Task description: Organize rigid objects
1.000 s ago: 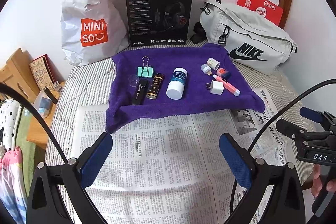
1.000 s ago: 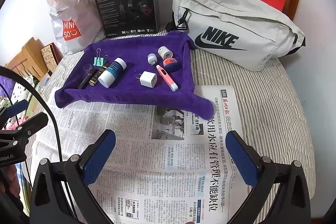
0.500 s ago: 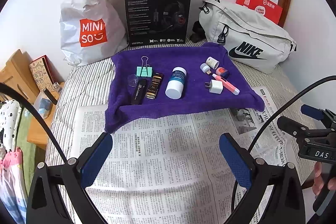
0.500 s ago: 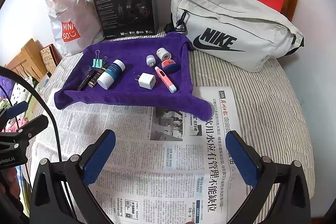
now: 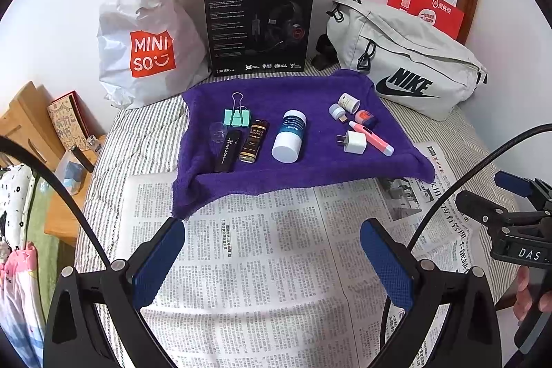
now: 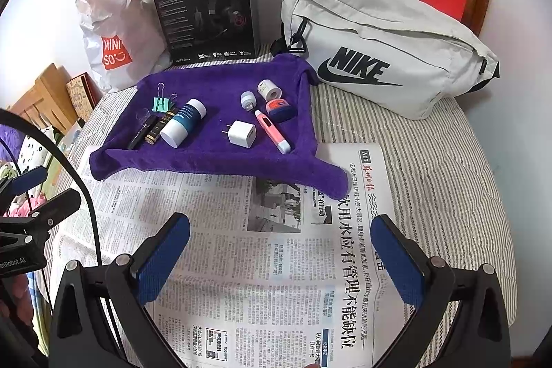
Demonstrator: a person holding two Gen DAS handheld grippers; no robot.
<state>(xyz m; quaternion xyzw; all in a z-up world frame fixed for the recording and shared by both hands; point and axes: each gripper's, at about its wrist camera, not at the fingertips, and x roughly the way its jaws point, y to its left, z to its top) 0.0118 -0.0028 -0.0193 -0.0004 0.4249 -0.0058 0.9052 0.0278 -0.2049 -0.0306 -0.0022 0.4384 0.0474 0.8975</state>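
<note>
A purple towel (image 5: 310, 168) (image 6: 214, 161) lies on the bed with small rigid items on it: a green binder clip (image 5: 237, 117), a black tube (image 5: 227, 150), a brown tube (image 5: 254, 140), a white-and-blue bottle (image 5: 289, 136) (image 6: 183, 123), a white charger plug (image 5: 355, 142) (image 6: 241, 133), a pink pen (image 5: 371, 137) (image 6: 272, 130), a small white roll (image 5: 348, 102) and a red-blue eraser (image 5: 365, 118). My left gripper (image 5: 272, 261) and right gripper (image 6: 279, 259) are both open and empty, hovering over the newspaper in front of the towel.
Newspaper (image 5: 276, 264) covers the striped bed. Behind the towel stand a Miniso bag (image 5: 145, 40), a black headset box (image 5: 258, 23), a grey Nike bag (image 5: 407, 64) and red paper bags (image 5: 427, 9). A wooden nightstand (image 5: 27, 126) is at the left.
Both grippers have drifted slightly; the scene shifts a little in both views. Nothing on the towel has moved, and both grippers stay open.
</note>
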